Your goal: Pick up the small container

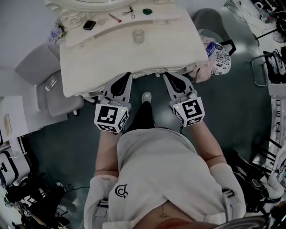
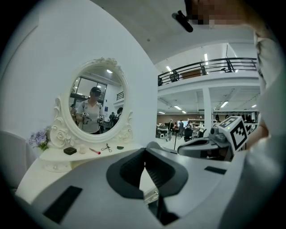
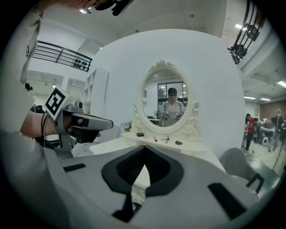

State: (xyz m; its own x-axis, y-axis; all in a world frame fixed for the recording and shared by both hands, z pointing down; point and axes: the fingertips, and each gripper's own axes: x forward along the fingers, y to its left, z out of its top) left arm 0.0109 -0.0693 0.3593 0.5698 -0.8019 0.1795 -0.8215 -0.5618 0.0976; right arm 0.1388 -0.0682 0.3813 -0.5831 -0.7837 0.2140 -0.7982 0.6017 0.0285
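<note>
Head view's top edge is cutting off the mirror (image 1: 91, 3); only its lower frame is showing. On the dressing table (image 1: 98, 62), the small container (image 1: 138, 36) is reading as a pale blur, lid detail too small to tell. Behind it, a black item (image 1: 89, 25), red stick (image 1: 115, 18), wiry tool (image 1: 129, 12) and green item (image 1: 147, 11) are all appearing too small to name. In the left gripper view, the left gripper (image 2: 144, 151) is blocking the table's near part with its own grey body. The person's torso (image 1: 161, 165) is hiding the legs; one shoe (image 1: 146, 96) is poking out.
</note>
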